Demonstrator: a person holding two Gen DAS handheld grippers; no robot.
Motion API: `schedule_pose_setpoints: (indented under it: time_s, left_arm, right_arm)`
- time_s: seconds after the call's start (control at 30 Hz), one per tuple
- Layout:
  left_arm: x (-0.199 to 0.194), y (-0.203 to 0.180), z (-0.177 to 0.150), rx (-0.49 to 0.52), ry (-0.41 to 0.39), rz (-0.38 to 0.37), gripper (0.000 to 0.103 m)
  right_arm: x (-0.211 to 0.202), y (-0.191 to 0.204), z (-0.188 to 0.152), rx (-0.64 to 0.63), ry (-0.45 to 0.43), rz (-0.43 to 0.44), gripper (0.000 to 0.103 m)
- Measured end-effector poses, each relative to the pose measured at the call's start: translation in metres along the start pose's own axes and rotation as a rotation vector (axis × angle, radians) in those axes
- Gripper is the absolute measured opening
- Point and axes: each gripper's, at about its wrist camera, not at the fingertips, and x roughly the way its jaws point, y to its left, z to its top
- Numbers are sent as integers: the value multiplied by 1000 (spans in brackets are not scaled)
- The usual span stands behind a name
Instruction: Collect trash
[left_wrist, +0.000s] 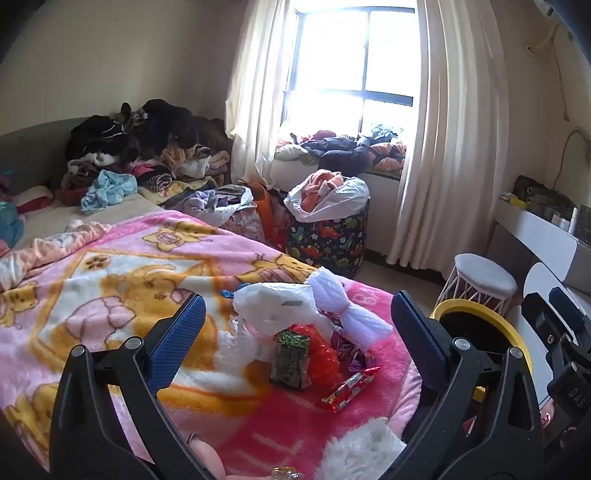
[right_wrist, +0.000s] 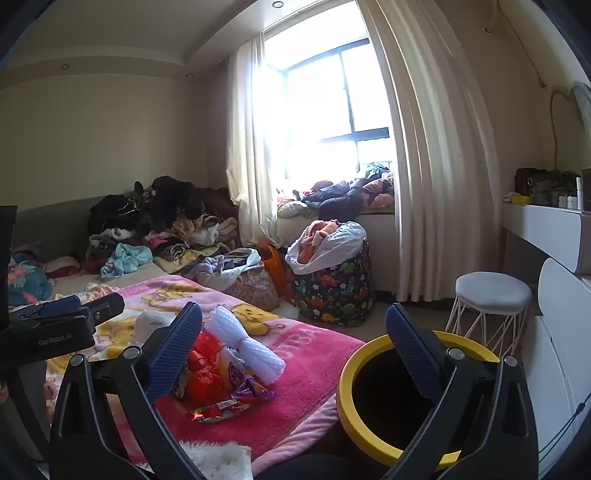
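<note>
A heap of trash lies on the pink blanket (left_wrist: 122, 280) near the bed's corner: a white plastic bag (left_wrist: 275, 308), a white foam net (left_wrist: 347, 306), a green packet (left_wrist: 290, 360), an orange-red wrapper (left_wrist: 323, 354), a purple wrapper (left_wrist: 351, 354) and a red snack wrapper (left_wrist: 351, 386). My left gripper (left_wrist: 298, 332) hovers open above and short of the heap, nothing between its fingers. My right gripper (right_wrist: 293, 341) is open too, with the foam net (right_wrist: 245, 341) and red snack wrapper (right_wrist: 221, 408) at its left finger, and a yellow-rimmed bin (right_wrist: 369, 417) below it.
Clothes are piled at the bed's far end (left_wrist: 147, 147) and on the window sill (left_wrist: 343, 147). A dinosaur-print hamper (left_wrist: 328, 236) with a white bag stands beside the bed. A white stool (right_wrist: 493, 295) and a white desk (right_wrist: 550, 229) are at the right.
</note>
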Motion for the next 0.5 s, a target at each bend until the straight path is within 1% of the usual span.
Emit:
schedule_pose_setpoints:
  time_s: [0.13, 0.17, 0.23, 0.5]
  left_arm:
    - [4, -2, -1, -3, 10, -9, 92]
    - [6, -4, 6, -1, 15, -12, 92]
    - [-2, -9, 4, -1, -3, -18, 92]
    - [-4, -10, -2, 0, -9, -54, 92]
  right_arm:
    - [2, 0, 1, 0, 5, -8, 97]
    - [3, 0, 1, 0, 4, -13, 97]
    - [-2, -3, 3, 5, -3, -17, 97]
    - [-10, -8, 4, 4, -16, -35, 97]
